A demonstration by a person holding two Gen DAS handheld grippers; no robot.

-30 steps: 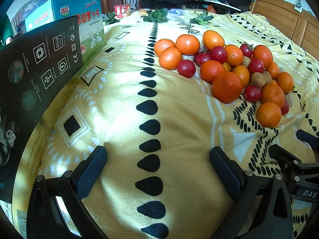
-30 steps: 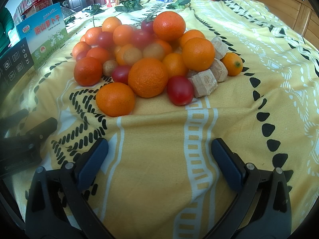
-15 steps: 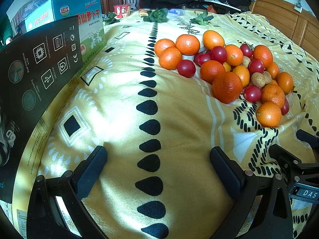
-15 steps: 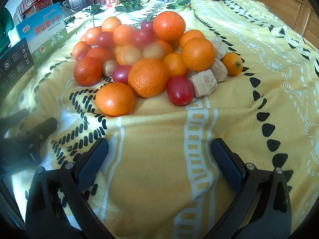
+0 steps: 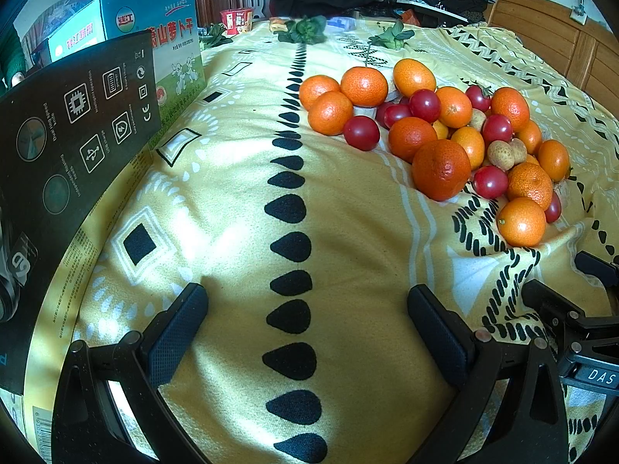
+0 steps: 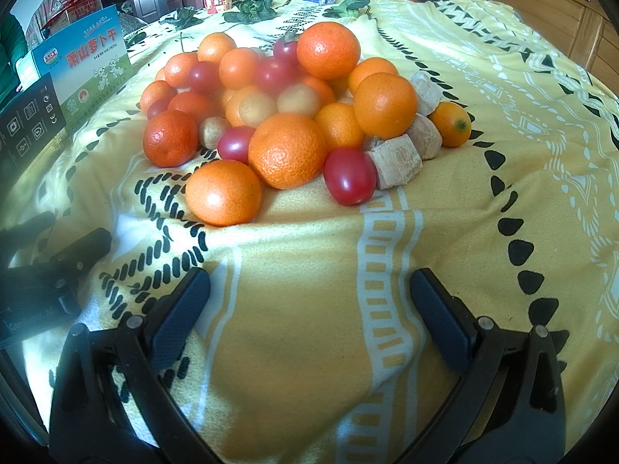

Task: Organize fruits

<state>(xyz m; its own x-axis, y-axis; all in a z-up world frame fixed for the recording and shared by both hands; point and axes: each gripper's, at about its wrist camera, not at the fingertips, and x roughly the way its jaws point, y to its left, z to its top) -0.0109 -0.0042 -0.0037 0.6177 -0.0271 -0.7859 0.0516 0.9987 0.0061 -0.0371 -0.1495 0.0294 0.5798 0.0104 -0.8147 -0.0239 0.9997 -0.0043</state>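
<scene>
A heap of fruit (image 6: 294, 116) lies on a yellow patterned cloth (image 6: 309, 309): several mandarins, red cherry tomatoes, small tan fruits and pale cut chunks (image 6: 394, 160). The nearest mandarin (image 6: 223, 192) and a red tomato (image 6: 349, 175) lie at the heap's front. My right gripper (image 6: 309, 309) is open and empty, a short way in front of the heap. In the left wrist view the heap (image 5: 445, 135) is at the upper right. My left gripper (image 5: 305, 324) is open and empty over bare cloth, left of the heap.
A black carton (image 5: 65, 147) and a blue-green box (image 5: 154, 38) stand along the left edge. Green leafy sprigs (image 5: 305, 29) lie at the far end. A wooden headboard (image 5: 561, 38) is at the far right. Each gripper shows at the other view's edge.
</scene>
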